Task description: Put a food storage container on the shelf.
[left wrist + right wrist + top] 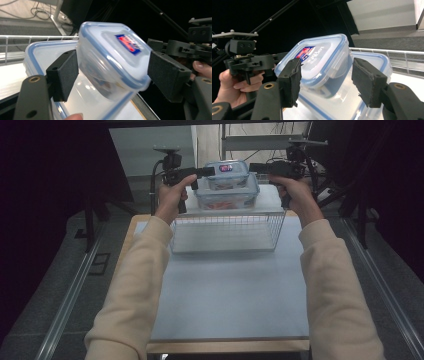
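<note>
Small container (112, 60) with a red-and-blue lid label (127, 44), lettering blurred, sits between both released tools.

Cream long sleeves (137, 285) cover both forearms at the frame's lower left and right. Each black gripper (199, 171) bears 2 square foam-faced pads (167, 72), brass rivets and a trailing black cable (152, 185).

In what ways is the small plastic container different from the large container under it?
The small container sits on top, while the large container rests on the table behind the wire basket. The small one has a narrower lid that carries a red and blue label; the large lid shows none where visible. The small one sits between both grippers' jaws; the large one does not. Both are clear with blue-edged lids.
</note>
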A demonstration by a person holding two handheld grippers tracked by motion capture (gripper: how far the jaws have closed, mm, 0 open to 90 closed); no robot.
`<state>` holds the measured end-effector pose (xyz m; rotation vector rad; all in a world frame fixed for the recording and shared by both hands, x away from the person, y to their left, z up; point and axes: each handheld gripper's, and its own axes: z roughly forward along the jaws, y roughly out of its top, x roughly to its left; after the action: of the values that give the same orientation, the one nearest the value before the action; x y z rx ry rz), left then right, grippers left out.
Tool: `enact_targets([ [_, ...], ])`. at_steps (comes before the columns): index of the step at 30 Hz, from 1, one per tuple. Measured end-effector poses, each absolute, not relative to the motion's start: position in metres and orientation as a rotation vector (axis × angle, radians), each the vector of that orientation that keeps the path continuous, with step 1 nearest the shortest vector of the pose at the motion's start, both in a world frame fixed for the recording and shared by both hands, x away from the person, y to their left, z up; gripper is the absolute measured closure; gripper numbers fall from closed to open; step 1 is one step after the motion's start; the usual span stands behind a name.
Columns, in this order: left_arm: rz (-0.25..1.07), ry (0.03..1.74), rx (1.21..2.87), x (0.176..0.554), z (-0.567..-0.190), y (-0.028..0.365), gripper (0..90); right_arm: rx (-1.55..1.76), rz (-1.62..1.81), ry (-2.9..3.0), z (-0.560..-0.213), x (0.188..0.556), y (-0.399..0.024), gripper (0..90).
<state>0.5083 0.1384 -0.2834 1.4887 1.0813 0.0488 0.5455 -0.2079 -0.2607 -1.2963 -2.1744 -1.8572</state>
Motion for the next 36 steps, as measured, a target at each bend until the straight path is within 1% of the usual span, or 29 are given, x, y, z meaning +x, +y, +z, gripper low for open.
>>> enact_targets([
  [1, 0.049, 1.081, 1.489, 0.508, -0.283, 0.138, 25.5, -1.296, -1.857, -2.174, -0.261, 0.545, -0.208, 40.1],
  [2, 0.077, 1.08, 1.492, 0.5, -0.283, 0.141, 26.8, -1.292, -1.859, -2.18, -0.26, 0.54, -0.21, 40.0],
  [5, 0.096, 1.077, 1.49, 0.489, -0.284, 0.146, 33.5, -1.289, -1.858, -2.182, -0.263, 0.533, -0.213, 39.6],
  [6, 0.087, 1.076, 1.483, 0.485, -0.285, 0.148, 37.0, -1.291, -1.856, -2.181, -0.265, 0.531, -0.214, 39.7],
  [8, 0.094, 1.072, 1.488, 0.478, -0.288, 0.149, 45.7, -1.297, -1.856, -2.183, -0.268, 0.527, -0.216, 39.2],
  [10, 0.09, 1.072, 1.52, 0.474, -0.291, 0.148, 59.5, -1.3, -1.861, -2.173, -0.27, 0.524, -0.218, 39.1],
  [13, 0.074, 1.065, 1.541, 0.472, -0.295, 0.145, 77.4, -1.301, -1.855, -2.173, -0.272, 0.521, -0.219, 38.9],
  [14, 0.069, 1.056, 1.552, 0.472, -0.297, 0.143, 77.4, -1.3, -1.855, -2.17, -0.273, 0.52, -0.219, 38.8],
  [15, 0.043, 1.029, 1.573, 0.473, -0.301, 0.137, 83.7, -1.299, -1.851, -2.172, -0.274, 0.519, -0.219, 38.8],
  [16, 0.041, 1.025, 1.588, 0.474, -0.303, 0.134, 85.8, -1.296, -1.851, -2.178, -0.275, 0.519, -0.219, 38.8],
  [19, 0.03, 1.02, 1.598, 0.477, -0.306, 0.127, 89.4, -1.294, -1.847, -2.18, -0.276, 0.519, -0.218, 38.9],
  [24, 0.015, 1.015, 1.599, 0.488, -0.307, 0.113, 89.7, -1.264, -1.851, -2.159, -0.278, 0.518, -0.216, 39.2],
  [30, -0.001, 1.029, 1.57, 0.494, -0.309, 0.116, 89.7, -1.246, -1.843, -2.175, -0.281, 0.517, -0.214, 39.2],
  [36, -0.004, 1.028, 1.576, 0.495, -0.309, 0.116, 89.7, -1.246, -1.844, -2.178, -0.281, 0.516, -0.215, 39.3],
])
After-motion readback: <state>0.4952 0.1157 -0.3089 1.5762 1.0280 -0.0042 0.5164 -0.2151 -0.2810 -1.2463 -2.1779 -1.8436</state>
